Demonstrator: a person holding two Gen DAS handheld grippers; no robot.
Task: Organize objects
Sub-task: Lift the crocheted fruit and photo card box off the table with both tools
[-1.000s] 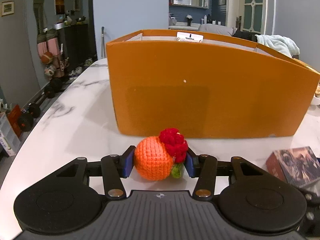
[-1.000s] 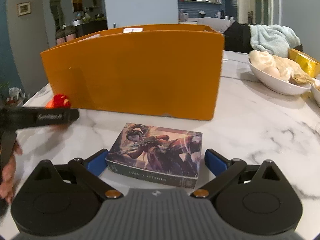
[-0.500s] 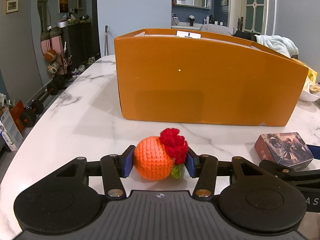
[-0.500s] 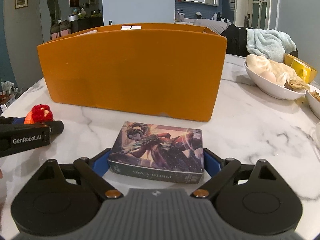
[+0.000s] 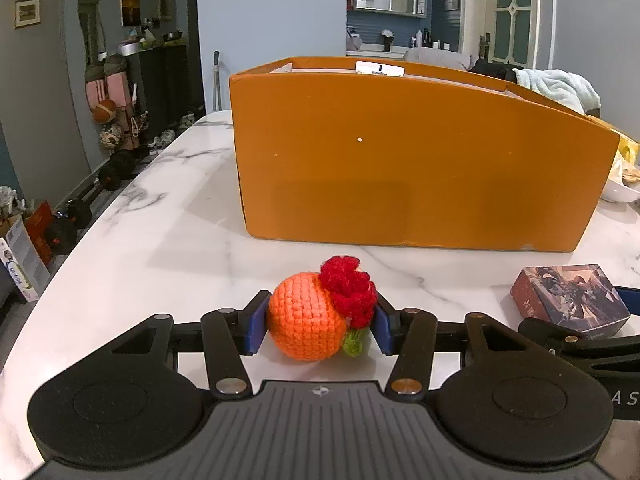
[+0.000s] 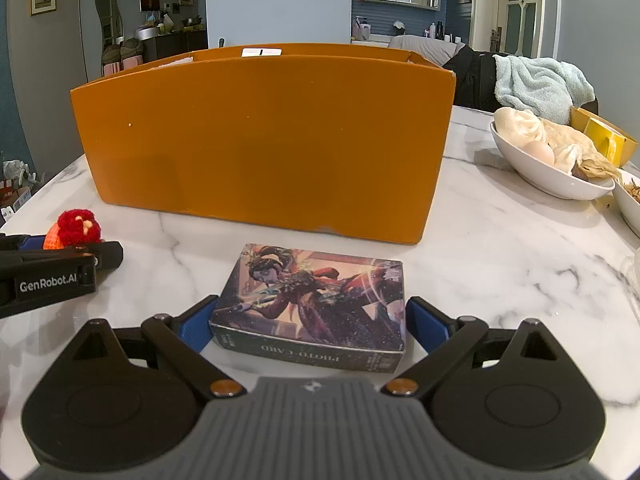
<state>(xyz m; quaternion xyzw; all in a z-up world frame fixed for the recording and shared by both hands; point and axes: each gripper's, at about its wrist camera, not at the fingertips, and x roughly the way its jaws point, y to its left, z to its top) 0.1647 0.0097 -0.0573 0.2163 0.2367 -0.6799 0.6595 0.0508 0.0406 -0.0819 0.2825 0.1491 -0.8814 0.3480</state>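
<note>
My left gripper [image 5: 318, 322] is shut on an orange crocheted ball with a red flower [image 5: 316, 316], held just above the marble table. The ball also shows in the right wrist view [image 6: 74, 232], with the left gripper [image 6: 60, 268] at the left edge. My right gripper [image 6: 310, 320] is shut on a photo card box [image 6: 316, 300] with a printed figure on top; the box rests low over the table. The box shows in the left wrist view [image 5: 568, 294] too. A large orange cardboard box [image 5: 416, 164] [image 6: 260, 140] stands behind both, open at the top.
A white bowl of buns [image 6: 548, 160] and a yellow mug [image 6: 604, 140] sit at the right on the marble table [image 6: 500, 260]. The table's left edge [image 5: 60, 280] drops to the floor with dumbbells [image 5: 80, 212]. A chair with a towel [image 6: 536, 84] stands behind.
Both grippers have pulled back from the orange box, which looks smaller and farther now. The right gripper's jaws closed from wide apart onto the card box. The left gripper keeps its hold on the ball.
</note>
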